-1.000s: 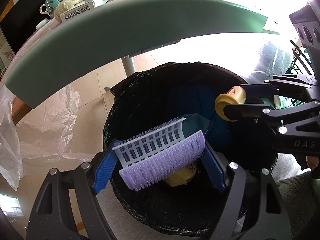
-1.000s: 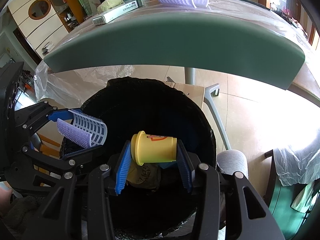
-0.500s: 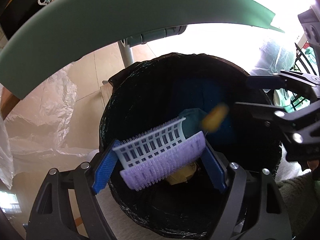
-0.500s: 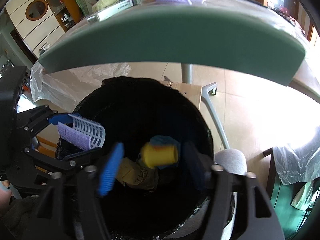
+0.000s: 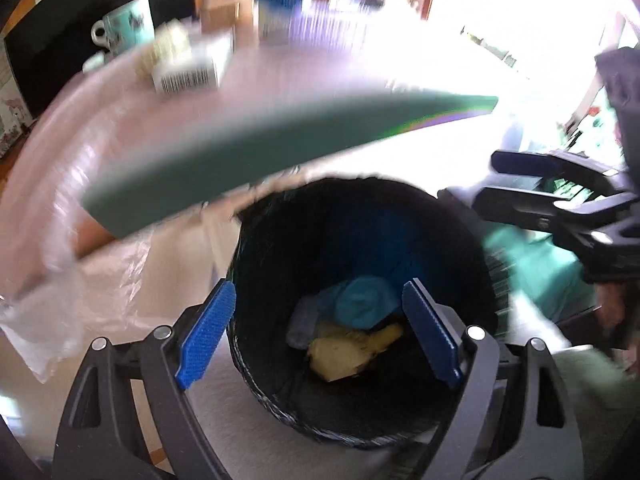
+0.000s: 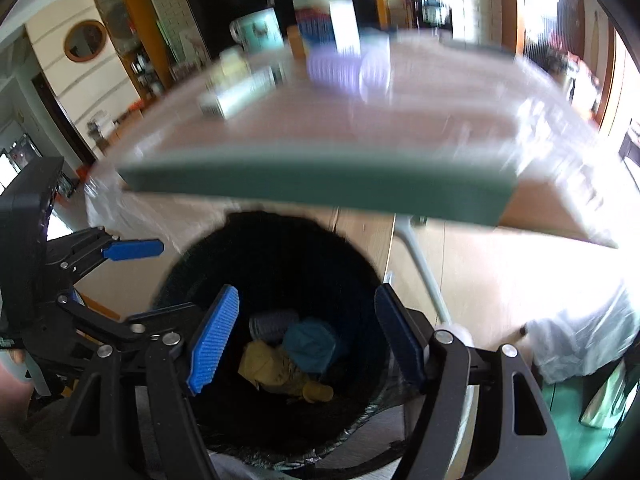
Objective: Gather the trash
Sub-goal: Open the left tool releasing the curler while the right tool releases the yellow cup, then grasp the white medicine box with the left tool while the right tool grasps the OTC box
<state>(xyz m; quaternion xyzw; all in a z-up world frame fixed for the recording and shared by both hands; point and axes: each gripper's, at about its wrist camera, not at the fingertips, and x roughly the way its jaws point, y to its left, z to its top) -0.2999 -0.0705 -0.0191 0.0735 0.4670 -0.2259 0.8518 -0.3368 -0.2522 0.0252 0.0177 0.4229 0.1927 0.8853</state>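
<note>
Both grippers have let go since the earlier frame: the purple hair roller that sat between my left jaws and the yellow tub that sat between my right jaws are gone from them, and both views have tipped up toward the worktop.

Left to right, left wrist view: a clear plastic sheet (image 5: 80,280) hangs from the worktop (image 5: 280,152), whose green edge crosses the frame, blurred. On it stand a mug (image 5: 128,24) and a barcoded box (image 5: 186,74). Below is the black-lined bin (image 5: 360,432), holding a grey roller-like piece (image 5: 302,326), a teal wad (image 5: 366,304) and a yellow crumpled item (image 5: 348,350). The left gripper (image 5: 316,336) is released and empty, its jaws opening. At far right the right gripper (image 5: 516,184) shows as a dark blur.

Right wrist view: the left gripper (image 6: 132,280) at left, blue pad bare; then the bin (image 6: 188,264), with the right gripper (image 6: 306,338) above it, jaws opening and nothing between them. I cannot pick out the yellow tub among the contents for certain. A second purple hair roller (image 6: 348,66) lies on the worktop (image 6: 320,184), near a white carton (image 6: 326,20).

Step in hand, as I judge it: drop finished. Next I would lift clear of the green edge, reach over the worktop, and close on the remaining roller or the box.
</note>
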